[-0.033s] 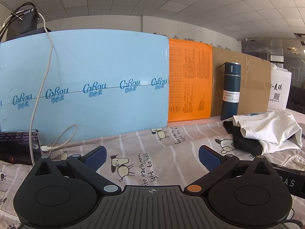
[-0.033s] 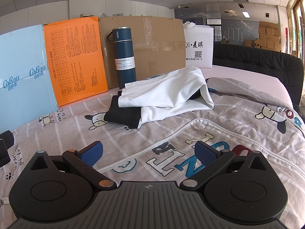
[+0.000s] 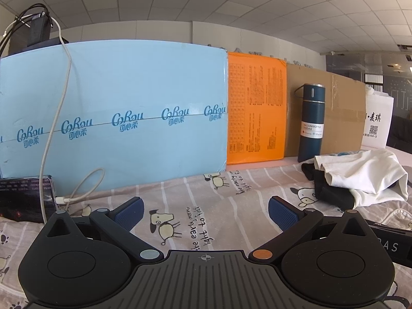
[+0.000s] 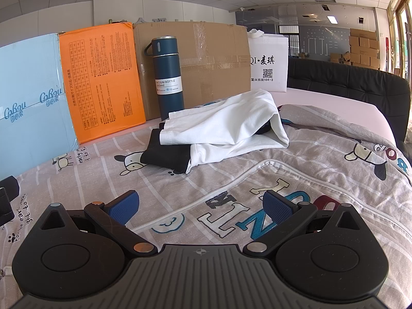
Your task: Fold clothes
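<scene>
Still lying unfolded: a rumpled white cotton garment (image 4: pixel 226 121) draped loosely over a black fabric garment (image 4: pixel 164 155), both heaped on the grey cartoon-print bed cover (image 4: pixel 296 170) just in front of the dark blue steel vacuum bottle (image 4: pixel 167 77). No neat edges or stacked pile showing anywhere, so judging the folding as not yet begun, with spreading, smoothing and every fold remaining.

Hovering well short of the bottle and short of the heap: the right hand-held gripper (image 4: pixel 200 206), blue pads spread wide, holding nothing, only bed cover showing between them. Likewise gaping and carrying nothing: the left hand-held gripper (image 3: pixel 204 209), well off to the left of the bottle, with the clothes lying apart at its right.

Reading on the bottle's white label: "VACUUM BOTTLE" and "500ml". Standing immediately behind the bottle, a taped brown cardboard box (image 4: pixel 206 59) bearing no legible print. To the left of the bottle, an orange carton (image 4: pixel 103 77) covered in tables and small print too fine to make out, and further left a pale blue carton (image 3: pixel 116 108) repeating "CoRou" with Chinese characters beneath. To the right of the bottle, a white bag (image 4: pixel 267 61) printed "QI·麦琪", a QR code and a line ending "104-3". Running across the bed cover in front of the bottle: "the early", partly legible, plus large block letters.
</scene>
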`<control>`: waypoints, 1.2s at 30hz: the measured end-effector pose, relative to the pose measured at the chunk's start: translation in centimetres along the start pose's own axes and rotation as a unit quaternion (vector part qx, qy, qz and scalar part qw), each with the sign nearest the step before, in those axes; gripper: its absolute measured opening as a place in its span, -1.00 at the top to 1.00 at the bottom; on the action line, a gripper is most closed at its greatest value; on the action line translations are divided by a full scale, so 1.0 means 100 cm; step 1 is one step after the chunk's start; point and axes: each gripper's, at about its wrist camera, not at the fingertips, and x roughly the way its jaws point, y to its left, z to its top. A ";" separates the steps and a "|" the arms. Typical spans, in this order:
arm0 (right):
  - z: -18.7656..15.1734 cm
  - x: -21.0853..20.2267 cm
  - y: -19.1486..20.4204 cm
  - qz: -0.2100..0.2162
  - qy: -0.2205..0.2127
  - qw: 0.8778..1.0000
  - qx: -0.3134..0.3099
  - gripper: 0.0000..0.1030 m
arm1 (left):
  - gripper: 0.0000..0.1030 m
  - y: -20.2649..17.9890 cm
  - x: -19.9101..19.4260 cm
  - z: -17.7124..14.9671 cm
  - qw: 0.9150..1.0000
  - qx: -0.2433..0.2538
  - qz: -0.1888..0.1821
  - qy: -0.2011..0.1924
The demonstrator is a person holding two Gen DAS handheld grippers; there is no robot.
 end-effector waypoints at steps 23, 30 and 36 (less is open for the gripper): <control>0.000 0.000 -0.002 0.012 0.005 1.000 0.009 -1.00 | -1.00 -0.003 0.002 -0.001 1.000 -0.002 -0.005 0.005; 0.001 -0.002 -0.005 0.022 0.000 1.000 0.021 -1.00 | -1.00 -0.001 0.000 0.005 1.000 -0.016 -0.012 0.019; 0.003 -0.007 -0.012 0.038 -0.013 0.998 0.051 -1.00 | -1.00 0.001 -0.009 0.011 0.999 -0.033 -0.014 0.022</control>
